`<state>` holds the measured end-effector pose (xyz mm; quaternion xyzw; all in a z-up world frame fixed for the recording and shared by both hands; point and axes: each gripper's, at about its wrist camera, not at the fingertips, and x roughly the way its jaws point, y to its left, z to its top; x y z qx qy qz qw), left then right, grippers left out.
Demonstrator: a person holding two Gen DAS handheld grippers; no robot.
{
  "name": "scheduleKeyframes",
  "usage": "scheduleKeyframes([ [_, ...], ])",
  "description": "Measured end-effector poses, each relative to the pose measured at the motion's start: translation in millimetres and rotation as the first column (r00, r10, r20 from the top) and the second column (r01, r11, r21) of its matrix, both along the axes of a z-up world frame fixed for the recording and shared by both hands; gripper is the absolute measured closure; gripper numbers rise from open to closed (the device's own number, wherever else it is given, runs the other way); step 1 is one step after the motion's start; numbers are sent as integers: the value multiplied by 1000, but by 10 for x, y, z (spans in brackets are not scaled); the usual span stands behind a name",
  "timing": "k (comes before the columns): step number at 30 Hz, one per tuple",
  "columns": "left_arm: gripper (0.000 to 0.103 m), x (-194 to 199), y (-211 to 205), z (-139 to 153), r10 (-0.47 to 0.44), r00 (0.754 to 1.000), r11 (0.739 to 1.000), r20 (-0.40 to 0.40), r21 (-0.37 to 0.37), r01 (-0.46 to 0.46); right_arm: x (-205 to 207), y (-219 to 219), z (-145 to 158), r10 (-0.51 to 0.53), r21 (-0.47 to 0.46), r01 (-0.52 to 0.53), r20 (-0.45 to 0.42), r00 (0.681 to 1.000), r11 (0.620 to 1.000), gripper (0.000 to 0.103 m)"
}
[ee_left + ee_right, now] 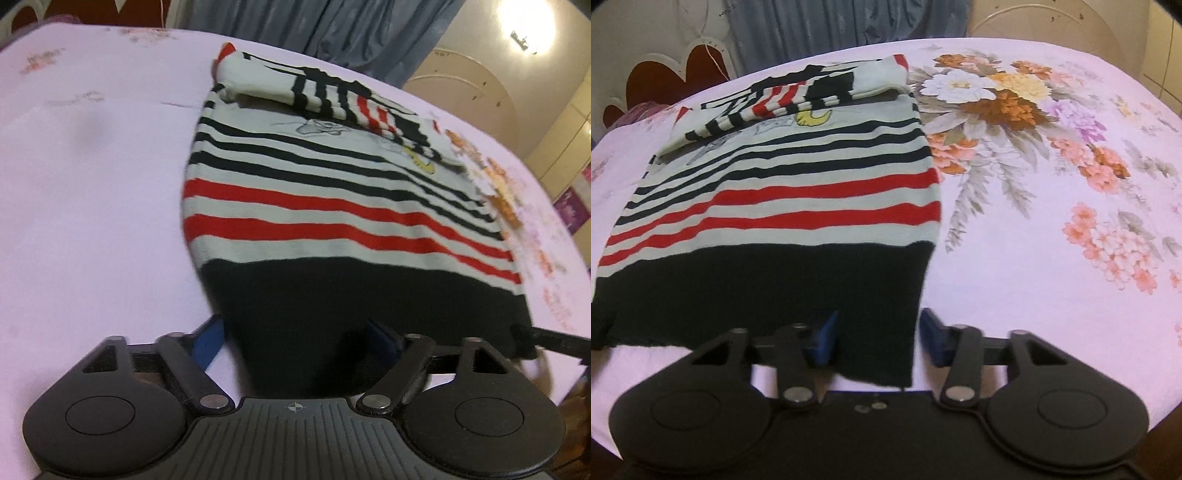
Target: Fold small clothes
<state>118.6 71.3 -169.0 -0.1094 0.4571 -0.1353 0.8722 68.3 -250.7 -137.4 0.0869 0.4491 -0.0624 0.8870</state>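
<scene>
A small knit sweater (332,206) lies flat on the bed, white with black and red stripes and a broad black hem band (369,295). Its sleeves (295,88) are folded across the chest. My left gripper (295,341) straddles the hem's left corner, blue pads (210,343) apart and cloth between them, not pinched. In the right wrist view the sweater (794,192) fills the left half. There my right gripper (877,341) stands over the hem's right corner (879,332). One pad (823,343) rests over the cloth; the other (932,341) sits just off its edge.
The bed is covered by a pink sheet (92,184) with a big flower print (997,99) right of the sweater. A blue curtain (332,26) and a red-and-white headboard (665,77) stand behind. A dark bar (554,338) pokes in at the hem's far corner.
</scene>
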Motion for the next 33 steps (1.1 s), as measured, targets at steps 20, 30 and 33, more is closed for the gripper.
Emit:
scheduleKeyframes([
  [20,94,1058,-31,545,56,986,976,155,-216,-21,934,-320,602,14,209,-63,231,973,976,93],
  [30,94,2418,-260,762,178,960,962,215,-244,-124,2336,-667,749,-38,252,-44,313,949,967,93],
  [33,94,2815,-336,743,213,955,956,205,-246,-160,2739,-783,715,-69,290,-23,305,950,957,93],
])
